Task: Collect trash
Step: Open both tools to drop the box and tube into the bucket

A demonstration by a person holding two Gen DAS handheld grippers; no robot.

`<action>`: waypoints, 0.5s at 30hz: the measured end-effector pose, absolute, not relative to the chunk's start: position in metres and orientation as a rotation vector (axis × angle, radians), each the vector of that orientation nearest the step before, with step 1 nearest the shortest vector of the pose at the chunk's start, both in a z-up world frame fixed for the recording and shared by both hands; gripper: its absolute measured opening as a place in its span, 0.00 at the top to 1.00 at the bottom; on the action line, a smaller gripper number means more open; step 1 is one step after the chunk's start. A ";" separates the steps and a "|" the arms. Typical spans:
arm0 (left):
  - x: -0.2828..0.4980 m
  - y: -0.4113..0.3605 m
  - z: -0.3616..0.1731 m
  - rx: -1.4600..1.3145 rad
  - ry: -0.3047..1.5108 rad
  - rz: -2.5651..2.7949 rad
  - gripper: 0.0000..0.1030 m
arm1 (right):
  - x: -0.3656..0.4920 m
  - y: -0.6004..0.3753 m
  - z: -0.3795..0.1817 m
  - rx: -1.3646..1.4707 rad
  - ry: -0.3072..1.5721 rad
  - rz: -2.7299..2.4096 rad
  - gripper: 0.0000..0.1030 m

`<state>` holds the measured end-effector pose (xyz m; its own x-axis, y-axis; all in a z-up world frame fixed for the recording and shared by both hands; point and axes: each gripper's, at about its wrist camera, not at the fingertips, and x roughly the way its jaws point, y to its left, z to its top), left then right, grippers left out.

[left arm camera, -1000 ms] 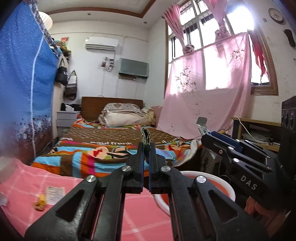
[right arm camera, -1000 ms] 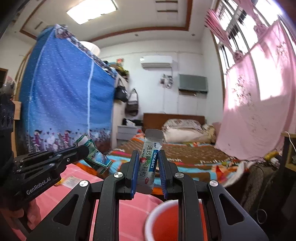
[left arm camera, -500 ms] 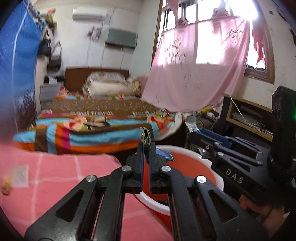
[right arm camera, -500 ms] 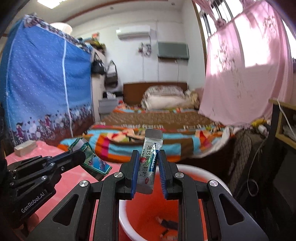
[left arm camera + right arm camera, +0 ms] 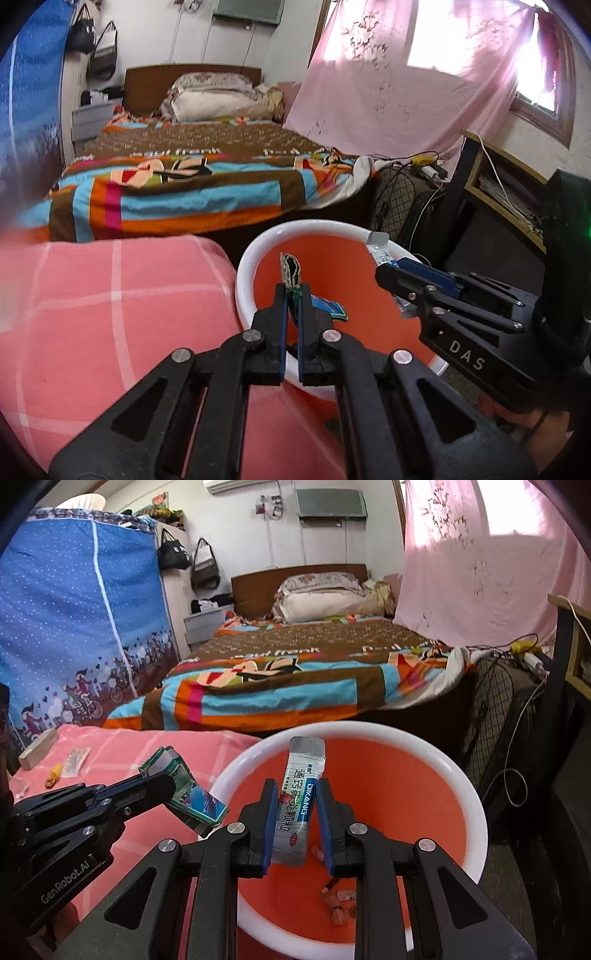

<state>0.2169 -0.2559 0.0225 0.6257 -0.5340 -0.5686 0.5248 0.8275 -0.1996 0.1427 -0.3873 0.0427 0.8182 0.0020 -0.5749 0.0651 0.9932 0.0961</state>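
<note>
My right gripper clamps a light, crinkly sachet mid-body; my left gripper pinches a flattened, probably cardboard carton at nine o'clock over the bin.

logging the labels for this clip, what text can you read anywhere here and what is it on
"DIKANG": blue band on the white sachet held by the right gripper; the Chinese print beside it is visible but not transcribed here.
"DAS": side of the right gripper.
"GenRobot.AI": side of the left gripper.
"paul frank": brown striped bedspread, partly blurred.
Print on the green folded packet: unreadable.
</note>
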 end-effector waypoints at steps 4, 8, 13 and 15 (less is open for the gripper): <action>0.221 -0.257 0.019 -0.024 0.697 -0.614 0.64 | 0.142 -0.388 0.042 0.114 0.618 -0.040 0.81; 0.225 -0.259 0.017 -0.033 0.717 -0.618 0.63 | 0.147 -0.389 0.042 0.110 0.634 -0.053 0.81; 0.228 -0.261 0.016 -0.036 0.734 -0.616 0.56 | 0.150 -0.396 0.039 0.123 0.660 -0.076 0.79; 0.228 -0.262 0.015 -0.037 0.741 -0.617 0.52 | 0.151 -0.399 0.038 0.131 0.670 -0.086 0.78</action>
